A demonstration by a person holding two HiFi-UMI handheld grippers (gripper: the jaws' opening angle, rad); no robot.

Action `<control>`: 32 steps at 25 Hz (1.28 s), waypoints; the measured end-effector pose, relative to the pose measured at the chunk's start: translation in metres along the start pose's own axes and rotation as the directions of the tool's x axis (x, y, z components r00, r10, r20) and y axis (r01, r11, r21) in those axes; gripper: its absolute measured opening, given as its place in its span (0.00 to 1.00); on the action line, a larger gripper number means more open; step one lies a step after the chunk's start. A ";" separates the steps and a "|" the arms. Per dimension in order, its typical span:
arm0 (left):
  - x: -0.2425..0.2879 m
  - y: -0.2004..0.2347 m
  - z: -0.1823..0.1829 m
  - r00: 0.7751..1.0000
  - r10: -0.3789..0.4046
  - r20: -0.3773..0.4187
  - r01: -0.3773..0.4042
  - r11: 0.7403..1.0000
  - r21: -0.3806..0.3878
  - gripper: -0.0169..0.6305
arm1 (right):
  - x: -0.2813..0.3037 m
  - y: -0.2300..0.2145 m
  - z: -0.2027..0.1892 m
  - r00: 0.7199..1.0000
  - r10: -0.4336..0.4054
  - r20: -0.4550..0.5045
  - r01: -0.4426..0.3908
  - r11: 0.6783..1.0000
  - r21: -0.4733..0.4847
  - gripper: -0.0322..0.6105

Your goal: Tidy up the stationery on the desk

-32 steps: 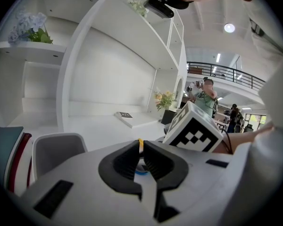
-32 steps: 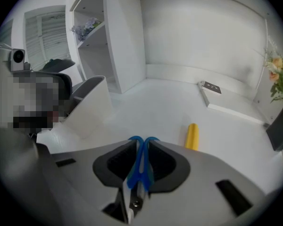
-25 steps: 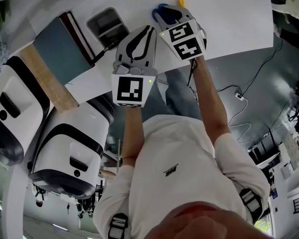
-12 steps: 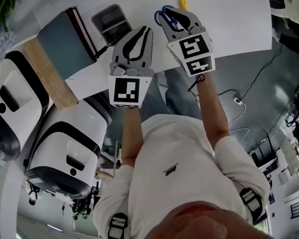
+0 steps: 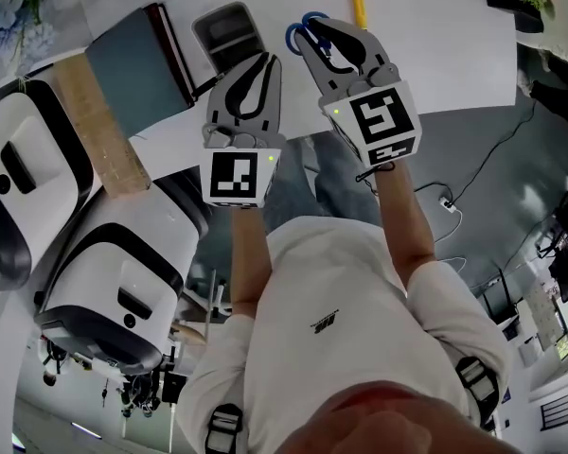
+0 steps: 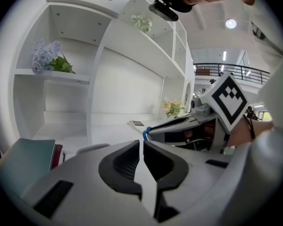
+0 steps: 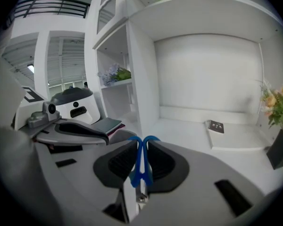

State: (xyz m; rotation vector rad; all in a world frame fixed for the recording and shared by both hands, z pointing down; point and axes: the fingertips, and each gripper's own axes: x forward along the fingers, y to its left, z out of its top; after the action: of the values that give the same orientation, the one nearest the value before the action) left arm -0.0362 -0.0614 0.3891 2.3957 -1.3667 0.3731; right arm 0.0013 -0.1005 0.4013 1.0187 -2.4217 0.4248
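The ribbed pads of the right gripper are clamped on a pair of blue-handled scissors. The two handle loops are squeezed flat together between them, poking out just past the tips, and the pivot screw sits back near the gripper's body. From the head view the same blue loops show at the tip of the right gripper, held over the near part of the white desk. Just beside it, on its left, the left gripper has its pads closed against each other with nothing in between, tips meeting in a thin seam. Beyond the grippers a yellow marker lies on the desk, and a grey rectangular case sits just ahead of the left gripper. To the case's left lies a teal book with a dark red edge. Further back on the desk, near yellow flowers, lies a spiral notebook. Pale blue flowers stand on a shelf above.
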 end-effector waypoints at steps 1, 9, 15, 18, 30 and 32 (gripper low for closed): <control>-0.003 0.003 0.000 1.000 0.009 0.002 -0.009 1.000 -0.001 0.03 | 0.000 0.003 0.004 1.000 0.005 0.016 -0.005 1.000 -0.002 0.14; -0.026 0.025 0.005 0.997 0.078 0.024 -0.078 0.997 -0.017 0.03 | 0.002 0.029 0.043 0.985 0.065 0.160 -0.063 0.998 -0.018 0.13; -0.042 0.041 0.006 0.992 0.118 0.039 -0.117 0.993 -0.030 0.03 | 0.010 0.054 0.062 0.964 0.119 0.236 -0.105 0.992 -0.072 0.13; -0.049 0.048 0.006 0.990 0.136 0.044 -0.135 0.990 -0.039 0.03 | 0.014 0.067 0.074 0.950 0.140 0.280 -0.127 0.990 -0.067 0.13; -0.063 0.077 0.003 0.984 0.174 0.042 -0.171 0.983 -0.063 0.03 | 0.040 0.098 0.091 0.898 0.214 0.385 -0.188 0.977 -0.104 0.13; -0.064 0.081 0.002 0.983 0.177 0.043 -0.174 0.983 -0.064 0.03 | 0.045 0.099 0.090 0.893 0.218 0.393 -0.194 0.976 -0.101 0.13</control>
State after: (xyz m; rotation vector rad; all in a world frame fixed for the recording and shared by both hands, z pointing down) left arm -0.1378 -0.0511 0.3765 2.2563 -1.5942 0.3167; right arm -0.1263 -0.1005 0.3399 0.8943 -2.9099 0.2241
